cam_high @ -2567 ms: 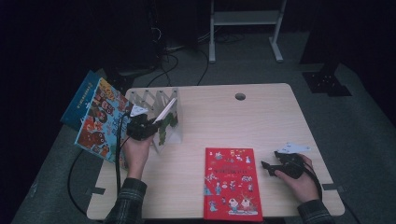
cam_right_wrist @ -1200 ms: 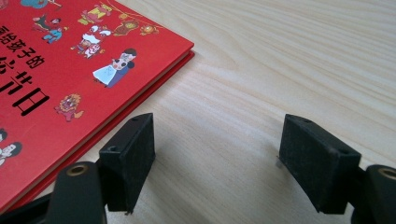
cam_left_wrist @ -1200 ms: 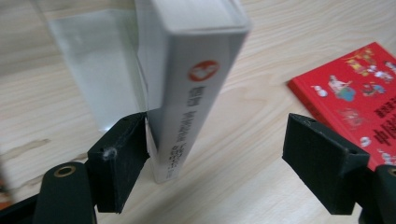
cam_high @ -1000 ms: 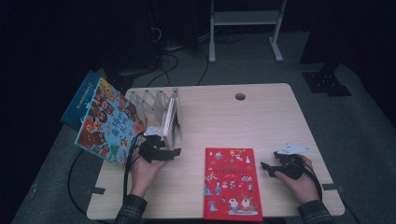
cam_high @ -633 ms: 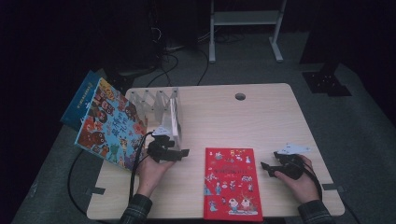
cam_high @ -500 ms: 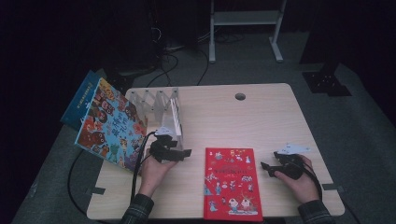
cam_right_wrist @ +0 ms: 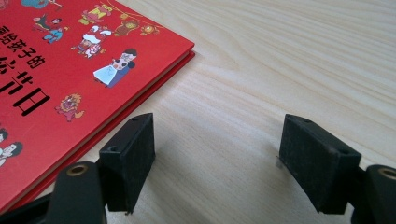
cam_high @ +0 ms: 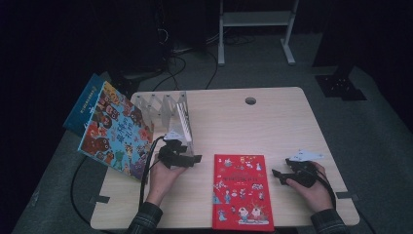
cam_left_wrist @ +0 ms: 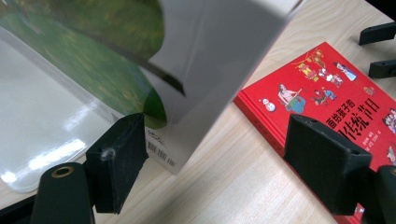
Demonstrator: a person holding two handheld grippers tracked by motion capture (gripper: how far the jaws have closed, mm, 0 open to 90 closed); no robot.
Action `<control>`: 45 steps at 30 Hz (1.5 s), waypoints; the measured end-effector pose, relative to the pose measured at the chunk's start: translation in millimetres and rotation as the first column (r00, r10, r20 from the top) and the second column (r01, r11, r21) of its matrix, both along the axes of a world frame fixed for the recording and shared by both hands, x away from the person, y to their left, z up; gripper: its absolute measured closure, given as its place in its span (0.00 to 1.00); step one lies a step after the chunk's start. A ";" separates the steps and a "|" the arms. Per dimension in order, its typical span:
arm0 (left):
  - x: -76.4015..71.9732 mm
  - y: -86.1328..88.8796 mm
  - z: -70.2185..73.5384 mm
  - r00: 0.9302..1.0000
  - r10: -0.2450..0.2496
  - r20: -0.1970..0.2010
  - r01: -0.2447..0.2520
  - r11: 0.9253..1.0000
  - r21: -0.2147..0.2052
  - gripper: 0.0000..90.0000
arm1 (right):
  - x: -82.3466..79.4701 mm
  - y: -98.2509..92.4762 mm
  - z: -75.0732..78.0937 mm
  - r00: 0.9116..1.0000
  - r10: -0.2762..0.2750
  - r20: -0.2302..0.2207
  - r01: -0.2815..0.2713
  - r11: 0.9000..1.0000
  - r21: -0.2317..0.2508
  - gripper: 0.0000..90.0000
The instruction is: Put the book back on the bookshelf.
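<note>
Hands come in from the near table edge, forearms w/ plaid cuffs. Left hand (cam_high: 163, 176) lies palm-down, wrist roughly straight, its left gripper (cam_high: 187, 156) pointing toward the red book (cam_high: 242, 190), which lies flat just past the jaw tips, not touched. Jaws stand apart w/ nothing between them but bare table (cam_high: 272, 122); in the left gripper view a white book (cam_left_wrist: 219, 60) standing in the clear rack (cam_high: 160, 105) hangs just over and beside one jaw, barcode corner near the jaw, contact unclear. Colourful book (cam_high: 114, 129) leans on the rack's far side from the gripper; blue book (cam_high: 85, 102) behind it.

Right hand (cam_high: 311, 183) rests on the table, fingers curled round the body, right gripper (cam_high: 278, 174) aimed at the red book's near-side edge. Jaws wide, released, empty; in the right gripper view the book's corner (cam_right_wrist: 70, 70) lies just beside one jaw, apart from it.
</note>
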State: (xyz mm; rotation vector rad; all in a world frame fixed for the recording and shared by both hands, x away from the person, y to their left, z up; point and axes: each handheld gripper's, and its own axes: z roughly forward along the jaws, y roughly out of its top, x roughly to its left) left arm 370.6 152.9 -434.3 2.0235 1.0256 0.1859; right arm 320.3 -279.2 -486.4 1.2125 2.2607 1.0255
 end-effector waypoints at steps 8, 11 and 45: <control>-8.5 8.7 5.5 1.000 -0.014 0.025 0.014 1.000 0.006 0.22 | 0.0 0.0 0.0 1.000 0.000 0.000 0.000 1.000 0.000 0.28; -10.4 10.9 6.5 0.999 -0.018 0.029 0.017 1.000 0.008 0.22 | 0.0 0.0 0.0 1.000 0.000 0.000 0.000 1.000 0.000 0.28; -51.1 8.6 -6.4 0.990 -0.142 0.006 0.140 0.979 0.150 0.10 | 0.3 0.2 -0.1 1.000 -0.001 -0.002 0.001 1.000 0.000 0.26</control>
